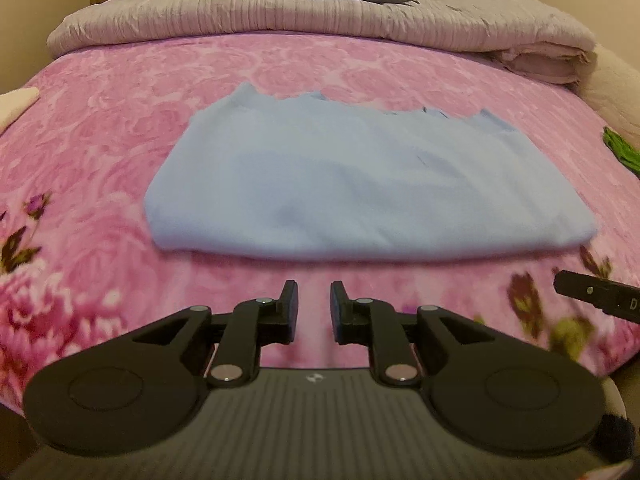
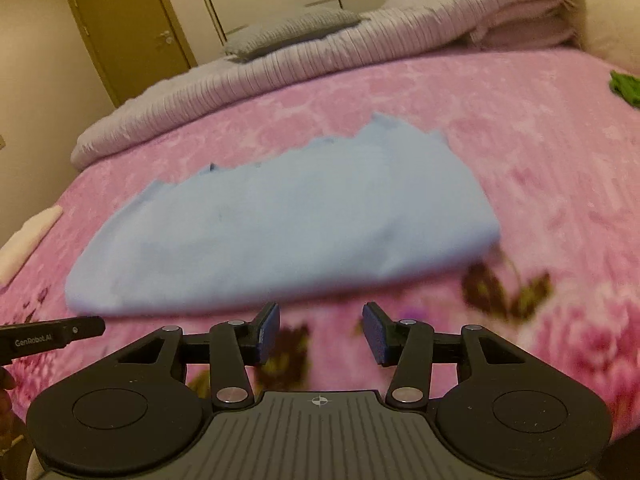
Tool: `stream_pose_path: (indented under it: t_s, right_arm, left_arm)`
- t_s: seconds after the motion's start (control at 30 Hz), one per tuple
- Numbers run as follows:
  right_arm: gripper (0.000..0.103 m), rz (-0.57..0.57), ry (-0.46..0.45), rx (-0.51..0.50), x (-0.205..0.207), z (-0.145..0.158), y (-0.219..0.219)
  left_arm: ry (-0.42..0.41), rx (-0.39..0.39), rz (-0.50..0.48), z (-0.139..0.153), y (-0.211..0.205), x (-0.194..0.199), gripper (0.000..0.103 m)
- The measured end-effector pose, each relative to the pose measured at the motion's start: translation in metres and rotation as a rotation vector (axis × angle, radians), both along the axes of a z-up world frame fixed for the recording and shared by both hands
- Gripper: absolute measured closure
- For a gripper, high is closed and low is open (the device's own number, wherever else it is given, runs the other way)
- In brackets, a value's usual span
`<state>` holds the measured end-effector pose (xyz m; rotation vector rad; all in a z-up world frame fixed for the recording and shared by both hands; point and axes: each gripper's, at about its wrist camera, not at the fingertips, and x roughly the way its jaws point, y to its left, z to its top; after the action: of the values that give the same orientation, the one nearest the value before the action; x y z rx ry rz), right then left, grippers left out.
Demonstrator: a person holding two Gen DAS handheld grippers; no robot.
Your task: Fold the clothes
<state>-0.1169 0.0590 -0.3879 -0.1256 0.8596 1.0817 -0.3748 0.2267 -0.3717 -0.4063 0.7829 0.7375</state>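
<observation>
On the far left a white cloth (image 1: pixel 18 104) lies at the edge of the bed (image 1: pixel 100 92). Nothing sits between it and the blue cloth (image 1: pixel 360 188), just bare pink cover.

The blue cloth is in the middle of the bed. It lies flat, in layers, with a smooth rounded edge on the near side and a jagged edge on the far side. Its long way runs left to right, across in front of both tongs. It could be partly folded with more folds to come, or it could be as folded as it will get; I cannot tell which.

The left tongs (image 1: pixel 314 306) are open a little and hold nothing. They point at the near edge, a bit left of its middle, close to it but not touching.

The right tongs (image 2: pixel 320 330) are open wider and hold nothing. They sit near the right end of that edge. Both are about as near.

Far right, a green thing (image 1: pixel 622 148) lies well apart. Behind it all is a rolled quilt (image 1: pixel 280 12).
</observation>
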Motion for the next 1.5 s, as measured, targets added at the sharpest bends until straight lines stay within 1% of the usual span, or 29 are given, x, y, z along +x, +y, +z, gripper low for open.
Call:
stream_pose_path:
  t_s: [0.17,0.3,0.43,0.73,0.9,1.0,1.23,1.3,1.33,1.47,1.5]
  right_arm:
    - [0.055,-0.03,0.028,-0.002,-0.014,0.006,-0.024]
    - [0.055,-0.038,0.016,-0.013,-0.025,0.013,-0.034]
    - [0.055,-0.035,0.005,-0.004,-0.031,0.017,-0.038]
    - [0.055,-0.031,-0.01,0.002,-0.039,0.024,-0.045]
    - [0.055,-0.02,-0.027,-0.005,-0.041,0.023,-0.043]
    - [0.055,-0.02,-0.027,-0.009,-0.04,0.022,-0.042]
    - [0.055,-0.023,-0.014,-0.021,-0.034,0.016,-0.039]
    - [0.055,-0.032,0.01,-0.007,-0.029,0.013,-0.039]
    - [0.055,-0.041,0.047,0.023,-0.023,0.011,-0.042]
    - [0.054,-0.133,0.292,0.174,0.013,-0.003,-0.055]
    - [0.054,-0.162,0.35,0.199,0.023,-0.008,-0.057]
  left_arm:
    - [-0.002,0.006,-0.016,0.004,-0.018,-0.01,0.088]
    - [-0.007,0.021,-0.024,0.008,-0.029,-0.018,0.087]
    - [-0.011,0.044,-0.018,0.015,-0.036,-0.027,0.086]
    - [-0.033,0.061,0.017,0.022,-0.04,-0.046,0.085]
    - [-0.041,0.051,0.013,0.02,-0.038,-0.05,0.085]
    - [-0.045,0.048,0.005,0.019,-0.038,-0.049,0.085]
    - [-0.058,0.014,-0.016,0.008,-0.035,-0.042,0.085]
    - [-0.071,0.011,-0.029,0.007,-0.034,-0.04,0.085]
    - [-0.08,0.01,-0.036,0.007,-0.034,-0.039,0.085]
    - [-0.126,0.009,-0.066,0.009,-0.028,-0.031,0.085]
    - [-0.134,0.007,-0.077,0.009,-0.025,-0.028,0.085]
